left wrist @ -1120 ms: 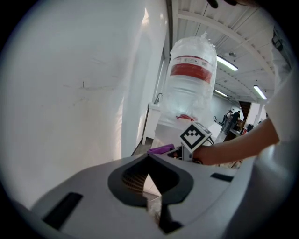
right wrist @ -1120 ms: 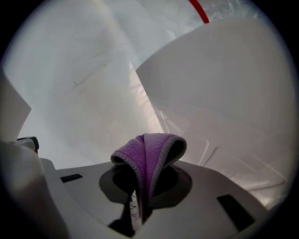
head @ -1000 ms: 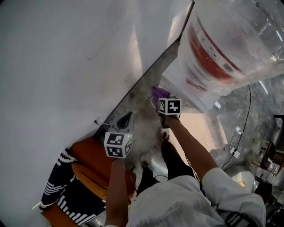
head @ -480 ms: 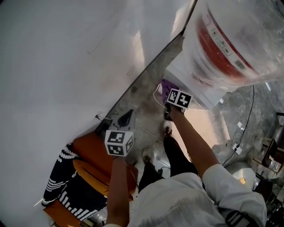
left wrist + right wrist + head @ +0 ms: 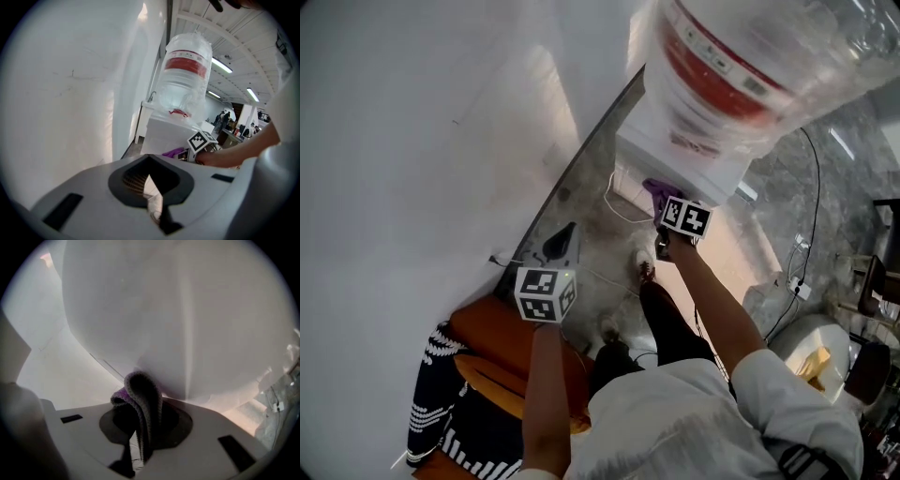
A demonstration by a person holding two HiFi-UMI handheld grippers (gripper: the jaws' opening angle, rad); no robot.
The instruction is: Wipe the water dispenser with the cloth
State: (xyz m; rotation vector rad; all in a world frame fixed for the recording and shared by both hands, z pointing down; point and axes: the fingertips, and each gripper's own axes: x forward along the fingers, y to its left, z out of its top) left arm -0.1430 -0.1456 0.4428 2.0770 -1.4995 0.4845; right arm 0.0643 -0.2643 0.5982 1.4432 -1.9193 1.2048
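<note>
Right gripper (image 5: 664,197): jaws closed on a fold of the purple cloth (image 5: 140,399). The bunched end of the cloth is pressed against a white side panel of the water dispenser (image 5: 197,319), just beside its vertical corner edge, below the bottle (image 5: 741,56).

Left gripper (image 5: 152,206): jaws together, nothing between them, held well apart from the dispenser.

Risks, as judged:
- Only a narrow fold is pinched. Drag across the panel could pull it free.
- The small contact patch may leave unwiped strips.
- Hard pressure could rock the top-heavy bottle.
- The white cord (image 5: 623,202) near the dispenser's base could snag.
</note>
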